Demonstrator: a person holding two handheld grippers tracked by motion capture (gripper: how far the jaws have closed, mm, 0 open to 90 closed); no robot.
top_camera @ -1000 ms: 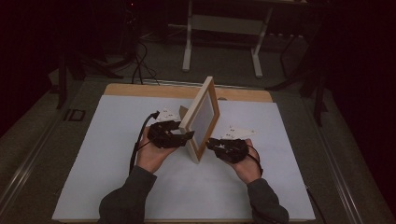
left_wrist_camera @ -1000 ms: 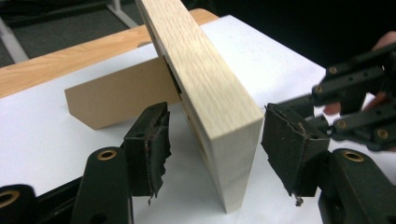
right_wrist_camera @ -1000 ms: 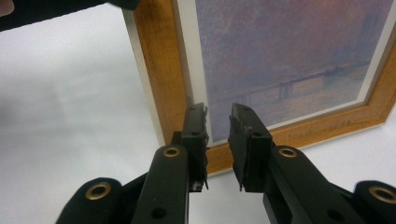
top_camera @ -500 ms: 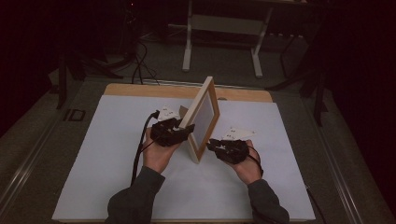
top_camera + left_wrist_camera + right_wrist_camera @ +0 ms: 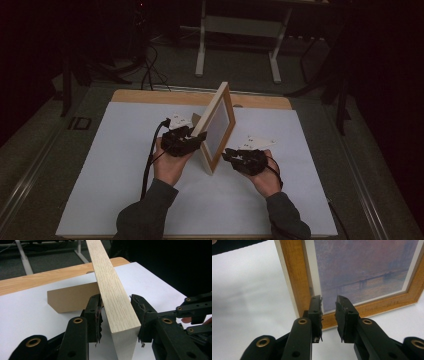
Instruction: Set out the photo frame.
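Right now the table (image 5: 125, 165), covered in a white sheet with a strip of bare wood along its far edge, carries one upright thing near its middle: a wooden picture frame (image 5: 216, 127) standing on its lower edge, turned so its face looks to the right. Seen from the right claw's camera, the frame (image 5: 352, 277) holds a hazy purple print of a bridge behind a pale mat. A brown cardboard stand (image 5: 72, 298) props it from behind on the left side. The left claw (image 5: 196, 141) sits at the frame's near edge; its jaws have just been closing and now straddle the pale wooden edge (image 5: 113, 295), the pads close against both sides, though I cannot tell whether they press on it. The right claw (image 5: 229, 155) rests low, just beside the frame's near corner, its jaws (image 5: 329, 312) narrowly parted with nothing between them, pointing at the glass.
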